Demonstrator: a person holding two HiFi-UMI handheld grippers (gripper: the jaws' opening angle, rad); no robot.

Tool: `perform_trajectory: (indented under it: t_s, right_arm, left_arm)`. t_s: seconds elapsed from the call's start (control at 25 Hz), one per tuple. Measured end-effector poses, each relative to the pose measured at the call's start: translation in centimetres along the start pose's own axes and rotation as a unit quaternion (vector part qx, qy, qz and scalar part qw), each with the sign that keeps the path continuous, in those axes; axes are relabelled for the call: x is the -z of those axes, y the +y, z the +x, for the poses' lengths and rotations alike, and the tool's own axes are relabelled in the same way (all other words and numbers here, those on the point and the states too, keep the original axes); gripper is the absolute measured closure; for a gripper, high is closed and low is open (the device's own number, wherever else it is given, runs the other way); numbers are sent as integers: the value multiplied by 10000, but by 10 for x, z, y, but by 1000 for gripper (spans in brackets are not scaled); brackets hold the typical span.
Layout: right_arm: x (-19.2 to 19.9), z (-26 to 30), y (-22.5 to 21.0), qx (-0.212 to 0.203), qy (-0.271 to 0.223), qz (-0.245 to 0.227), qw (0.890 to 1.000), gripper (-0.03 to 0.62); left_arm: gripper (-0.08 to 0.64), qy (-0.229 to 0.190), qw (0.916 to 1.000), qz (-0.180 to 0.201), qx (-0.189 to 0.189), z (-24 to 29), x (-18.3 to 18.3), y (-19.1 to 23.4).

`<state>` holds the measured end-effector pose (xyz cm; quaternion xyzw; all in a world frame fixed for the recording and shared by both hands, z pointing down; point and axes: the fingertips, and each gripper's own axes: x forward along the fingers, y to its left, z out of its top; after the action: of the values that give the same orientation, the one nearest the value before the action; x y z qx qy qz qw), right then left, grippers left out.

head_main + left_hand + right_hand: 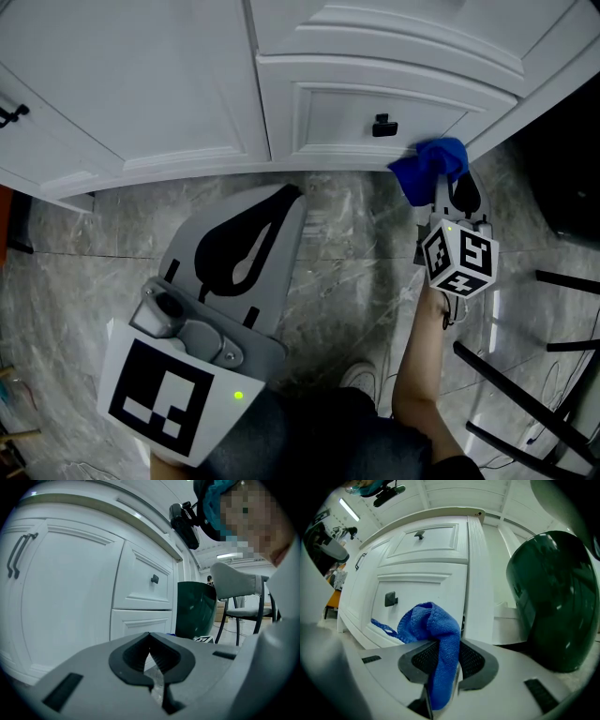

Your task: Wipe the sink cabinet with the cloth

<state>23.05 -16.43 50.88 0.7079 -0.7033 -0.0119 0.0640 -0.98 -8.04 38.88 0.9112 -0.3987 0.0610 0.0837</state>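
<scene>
While the blue microfibre cloth (436, 634) is gripped in the clenched jaws of the right gripper (443, 663), its free end is bunched at the right end of the white panelled sink cabinet (141, 84). It sits just below and to the right of the black square knob (383, 125) on the lower of 2 drawers. Whether cloth and drawer front actually touch cannot be settled. The left gripper (150, 656) is held back over the grey marbled floor (347, 272), its jaws closed on nothing. No damp streak or dirt is seen on the white fronts, so finished areas cannot be read. Wiping is judged to be under way at this right corner, with the upper drawer and the far-left doors probably left to do.
</scene>
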Motion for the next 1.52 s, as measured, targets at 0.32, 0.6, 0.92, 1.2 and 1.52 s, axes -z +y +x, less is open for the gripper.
perform_trajectory:
  t_s: [0.32,0.6,0.92,1.2,1.52]
  right_arm:
    - [4,-3,-42,493,88,98,9987,476]
    - [11,-2,-62,754,198,129,9969,476]
    - [9,-8,-57,813,99,178,9965,476]
    - [10,-23,74,-810,-43,305,9962,476]
    - [21,-26,242,-2667,87,-47,9637,476]
  left_arm:
    - [557,-1,10000,-4,16,2,0,-2]
    - [557,62,10000,-14,25,7,3,-2]
    - [557,61,10000,-30,-27,7,4,0]
    - [557,63,9996,56,-255,1,1,10]
    - [557,51,9996,54,-273,-7,-2,11]
